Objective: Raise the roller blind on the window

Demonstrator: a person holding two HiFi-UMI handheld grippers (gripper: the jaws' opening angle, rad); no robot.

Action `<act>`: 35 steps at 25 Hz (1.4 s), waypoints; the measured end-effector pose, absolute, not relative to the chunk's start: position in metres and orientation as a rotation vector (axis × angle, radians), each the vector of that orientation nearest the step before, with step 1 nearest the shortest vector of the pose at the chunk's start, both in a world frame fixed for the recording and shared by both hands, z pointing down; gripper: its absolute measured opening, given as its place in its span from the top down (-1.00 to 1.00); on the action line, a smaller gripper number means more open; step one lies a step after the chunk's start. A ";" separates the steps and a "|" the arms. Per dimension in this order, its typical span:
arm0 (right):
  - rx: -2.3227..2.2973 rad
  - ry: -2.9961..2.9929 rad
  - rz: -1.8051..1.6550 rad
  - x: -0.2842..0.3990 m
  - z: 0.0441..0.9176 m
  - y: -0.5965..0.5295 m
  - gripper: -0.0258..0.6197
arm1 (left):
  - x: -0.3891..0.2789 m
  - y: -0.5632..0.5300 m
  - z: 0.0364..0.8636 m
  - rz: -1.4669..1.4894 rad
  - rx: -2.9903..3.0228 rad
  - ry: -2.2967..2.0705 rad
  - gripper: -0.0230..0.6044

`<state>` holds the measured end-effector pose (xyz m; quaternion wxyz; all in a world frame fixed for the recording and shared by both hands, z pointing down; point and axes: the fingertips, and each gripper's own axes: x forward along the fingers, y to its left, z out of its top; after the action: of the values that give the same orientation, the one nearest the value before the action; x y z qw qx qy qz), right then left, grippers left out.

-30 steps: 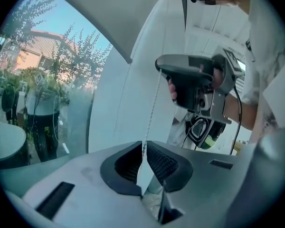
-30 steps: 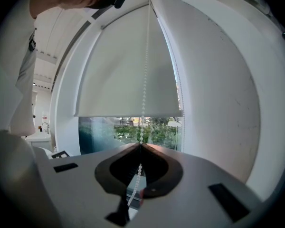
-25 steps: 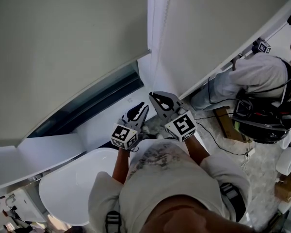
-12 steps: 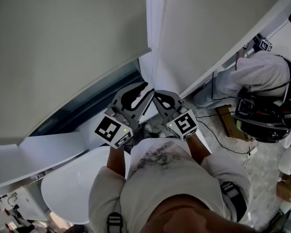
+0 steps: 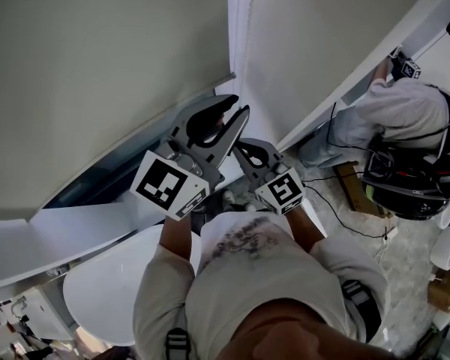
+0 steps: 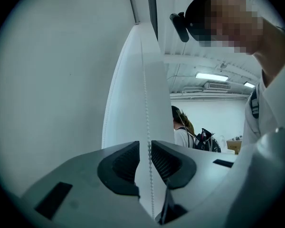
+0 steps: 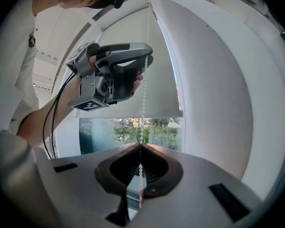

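The pale roller blind (image 5: pixel 97 66) covers most of the window; its bottom bar (image 7: pixel 133 113) hangs above a strip of bare glass (image 7: pixel 133 129). A white bead chain (image 7: pixel 143 99) hangs down at the blind's right side. My right gripper (image 7: pixel 140 147) is shut on the chain, low down. My left gripper (image 7: pixel 147 63) is higher on the same chain. Its jaws stand apart with the chain (image 6: pixel 145 103) running through the gap, untouched by the pads (image 6: pixel 121 160). In the head view the left gripper (image 5: pixel 238 111) is above and left of the right gripper (image 5: pixel 238 147).
A white window sill (image 5: pixel 75 223) and a white rounded tub (image 5: pixel 112 283) lie below left. A white wall panel (image 5: pixel 322 43) stands right of the chain. Another person (image 5: pixel 405 118) works at the wall on the far right, with cables (image 5: pixel 337 201) on the floor.
My left gripper has risen along the chain, from beside the right gripper to well above it. The right gripper has kept still.
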<state>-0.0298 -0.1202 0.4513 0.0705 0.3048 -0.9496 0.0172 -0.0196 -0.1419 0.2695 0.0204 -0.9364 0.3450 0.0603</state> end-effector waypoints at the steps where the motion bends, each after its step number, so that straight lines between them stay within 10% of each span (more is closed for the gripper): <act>1: 0.917 -2.857 0.051 -0.030 0.451 -0.120 0.73 | -0.019 -0.142 0.267 0.180 -2.899 1.067 0.69; 35: 0.903 -2.753 0.141 -0.035 0.510 -0.115 0.73 | -0.019 -0.132 0.331 0.201 -2.960 1.200 0.90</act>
<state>-0.0350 -0.1149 0.5104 0.1202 0.3092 -0.9421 0.0484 -0.0187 -0.1321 0.3313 -0.0295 -0.9245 0.3749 0.0628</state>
